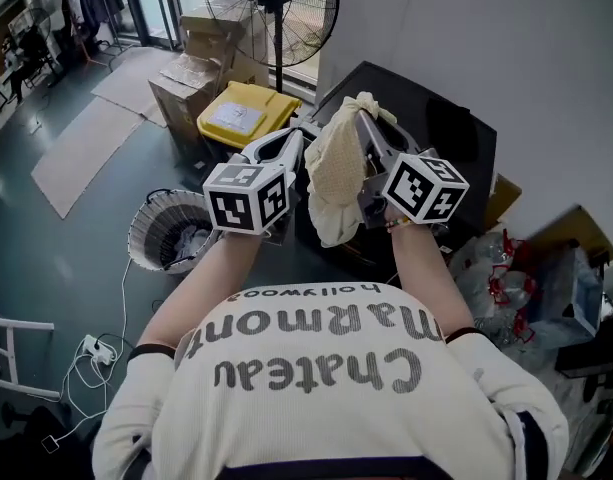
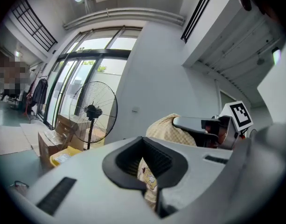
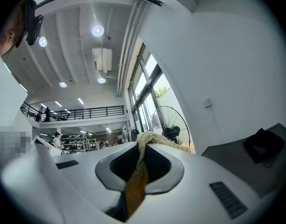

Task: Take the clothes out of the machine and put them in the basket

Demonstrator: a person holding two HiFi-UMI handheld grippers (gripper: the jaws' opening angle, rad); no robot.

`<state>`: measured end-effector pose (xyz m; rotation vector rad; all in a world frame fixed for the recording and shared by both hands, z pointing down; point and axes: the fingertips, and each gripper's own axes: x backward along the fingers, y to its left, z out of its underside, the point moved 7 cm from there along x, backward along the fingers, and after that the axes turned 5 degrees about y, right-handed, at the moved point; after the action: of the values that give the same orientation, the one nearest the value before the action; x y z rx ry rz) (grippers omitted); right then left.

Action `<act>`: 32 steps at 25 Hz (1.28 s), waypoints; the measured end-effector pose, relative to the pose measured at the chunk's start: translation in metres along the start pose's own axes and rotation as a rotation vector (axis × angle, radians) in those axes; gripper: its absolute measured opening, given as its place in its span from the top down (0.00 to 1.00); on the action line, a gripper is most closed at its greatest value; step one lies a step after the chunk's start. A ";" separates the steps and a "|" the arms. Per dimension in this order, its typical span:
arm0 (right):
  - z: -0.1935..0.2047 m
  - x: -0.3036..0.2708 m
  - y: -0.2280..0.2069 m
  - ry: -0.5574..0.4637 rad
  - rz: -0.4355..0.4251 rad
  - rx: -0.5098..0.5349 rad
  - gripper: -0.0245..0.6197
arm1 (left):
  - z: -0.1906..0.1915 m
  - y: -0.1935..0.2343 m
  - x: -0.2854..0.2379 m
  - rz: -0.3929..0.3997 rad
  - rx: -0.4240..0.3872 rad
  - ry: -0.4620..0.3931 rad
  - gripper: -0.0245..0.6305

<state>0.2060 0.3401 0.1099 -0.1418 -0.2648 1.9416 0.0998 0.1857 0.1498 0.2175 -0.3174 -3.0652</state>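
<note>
Shows a cream garment (image 1: 336, 173) held up in front of the dark machine (image 1: 436, 118), pinched by the left gripper (image 1: 294, 146) and the right gripper (image 1: 366, 128), both pairs of jaws closed on the cloth. Best carried with both grips firm, down-left over the round basket (image 1: 146, 226) on the floor. Also shows a yellow bin (image 1: 248, 113), cardboard boxes (image 1: 186, 73), a fan (image 1: 276, 8) and loose cables (image 1: 96, 353) nearby; no apparent obstacle on the way.

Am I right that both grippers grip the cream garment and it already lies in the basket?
Not quite: the cream garment hangs in the air from the left gripper and right gripper, apart from the basket on the floor; the head view shows it.
</note>
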 end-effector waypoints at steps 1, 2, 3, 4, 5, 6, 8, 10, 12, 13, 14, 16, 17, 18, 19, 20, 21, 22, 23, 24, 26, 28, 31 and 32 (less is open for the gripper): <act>0.003 -0.004 0.004 0.009 -0.015 -0.005 0.88 | 0.002 0.003 0.007 -0.018 0.004 -0.001 0.95; 0.006 -0.009 0.009 0.019 -0.030 -0.010 0.88 | 0.003 0.007 0.014 -0.039 0.008 -0.003 0.95; 0.009 -0.015 0.015 0.030 -0.047 -0.013 0.88 | 0.004 0.012 0.021 -0.062 0.013 -0.007 0.95; 0.013 -0.021 0.022 0.043 -0.067 -0.014 0.88 | 0.005 0.018 0.029 -0.086 0.019 -0.011 0.95; 0.017 -0.028 0.029 0.056 -0.091 -0.012 0.88 | 0.006 0.025 0.037 -0.110 0.027 -0.016 0.95; 0.021 -0.035 0.038 0.067 -0.115 -0.010 0.88 | 0.006 0.031 0.045 -0.133 0.034 -0.020 0.95; 0.029 -0.048 0.054 0.083 -0.164 -0.011 0.88 | 0.008 0.044 0.061 -0.174 0.046 -0.030 0.95; 0.036 -0.061 0.070 0.095 -0.210 -0.030 0.88 | 0.011 0.057 0.076 -0.210 0.056 -0.039 0.95; 0.044 -0.078 0.086 0.109 -0.260 -0.077 0.88 | 0.014 0.073 0.091 -0.243 0.069 -0.046 0.95; 0.049 -0.086 0.094 0.116 -0.284 -0.101 0.88 | 0.017 0.082 0.098 -0.260 0.078 -0.047 0.95; 0.055 -0.096 0.102 0.124 -0.306 -0.117 0.88 | 0.021 0.091 0.106 -0.279 0.087 -0.048 0.95; 0.067 -0.116 0.119 0.143 -0.345 -0.131 0.88 | 0.027 0.114 0.122 -0.322 0.097 -0.050 0.95; 0.072 -0.127 0.127 0.152 -0.362 -0.132 0.88 | 0.028 0.126 0.127 -0.341 0.100 -0.053 0.95; 0.077 -0.138 0.135 0.160 -0.376 -0.132 0.88 | 0.028 0.138 0.132 -0.354 0.104 -0.057 0.95; 0.081 -0.150 0.142 0.167 -0.387 -0.131 0.88 | 0.027 0.150 0.136 -0.362 0.107 -0.060 0.95; 0.084 -0.162 0.150 0.174 -0.395 -0.130 0.88 | 0.025 0.162 0.139 -0.367 0.108 -0.062 0.95; 0.088 -0.174 0.158 0.183 -0.402 -0.130 0.88 | 0.023 0.174 0.144 -0.372 0.108 -0.064 0.95; 0.092 -0.186 0.167 0.193 -0.409 -0.128 0.88 | 0.021 0.186 0.149 -0.378 0.108 -0.068 0.95; 0.096 -0.198 0.176 0.203 -0.417 -0.124 0.88 | 0.020 0.199 0.155 -0.387 0.109 -0.074 0.95; 0.101 -0.210 0.185 0.211 -0.426 -0.121 0.88 | 0.018 0.212 0.162 -0.398 0.112 -0.080 0.95; 0.109 -0.233 0.207 0.219 -0.447 -0.121 0.88 | 0.016 0.239 0.178 -0.417 0.118 -0.085 0.95; 0.118 -0.251 0.230 0.218 -0.462 -0.128 0.88 | 0.015 0.262 0.196 -0.423 0.119 -0.081 0.95; 0.127 -0.275 0.262 0.206 -0.475 -0.140 0.88 | 0.010 0.294 0.223 -0.430 0.116 -0.084 0.95; 0.130 -0.284 0.272 0.201 -0.480 -0.145 0.88 | 0.008 0.305 0.231 -0.438 0.115 -0.085 0.95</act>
<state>0.0392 -0.0353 0.1600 -0.3353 -0.2771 1.4205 -0.1188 -0.1265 0.1898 0.1820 -0.5135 -3.4981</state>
